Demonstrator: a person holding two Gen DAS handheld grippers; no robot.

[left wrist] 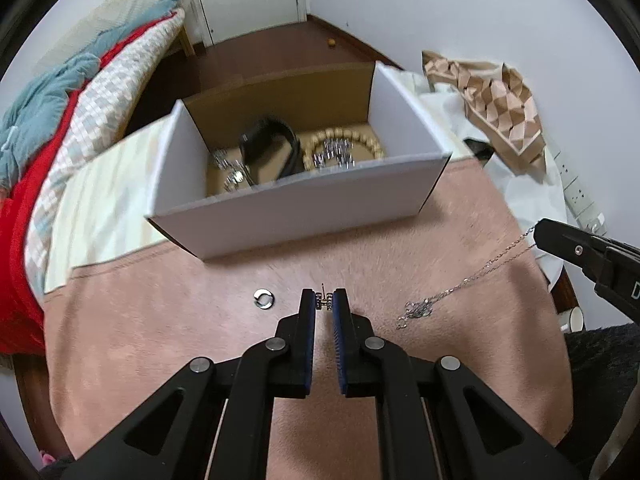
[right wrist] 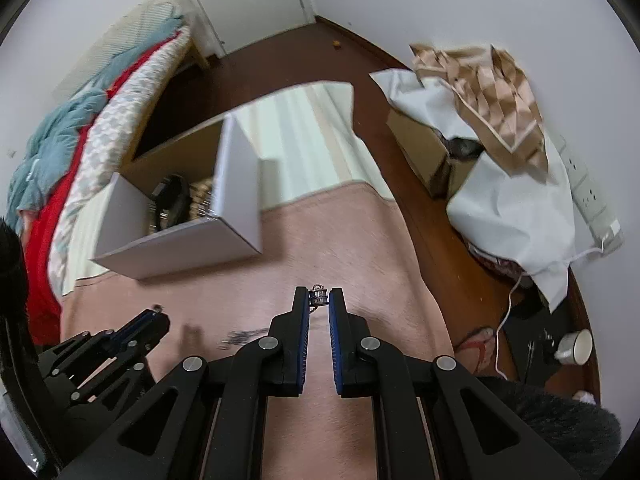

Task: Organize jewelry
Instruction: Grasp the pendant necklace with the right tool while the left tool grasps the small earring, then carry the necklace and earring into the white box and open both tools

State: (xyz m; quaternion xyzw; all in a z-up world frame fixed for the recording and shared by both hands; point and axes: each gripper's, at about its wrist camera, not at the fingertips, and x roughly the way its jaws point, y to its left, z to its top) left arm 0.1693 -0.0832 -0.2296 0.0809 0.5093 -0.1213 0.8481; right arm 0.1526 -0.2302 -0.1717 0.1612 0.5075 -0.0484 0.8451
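Left wrist view: both grippers pinch jewelry over a pink cloth (left wrist: 360, 240).

The left gripper (left wrist: 324, 302) is narrowed onto a small earring (left wrist: 323, 300) at its fingertips; a silver ring (left wrist: 264, 298) lies on the cloth just left of them, and the white box (left wrist: 296, 204) holding a beaded bracelet (left wrist: 344, 140) and a black band (left wrist: 276, 148) sits ahead. To the right, the right gripper (right wrist: 319, 296) clamps a silver chain necklace (left wrist: 472, 280), which trails down to the cloth.
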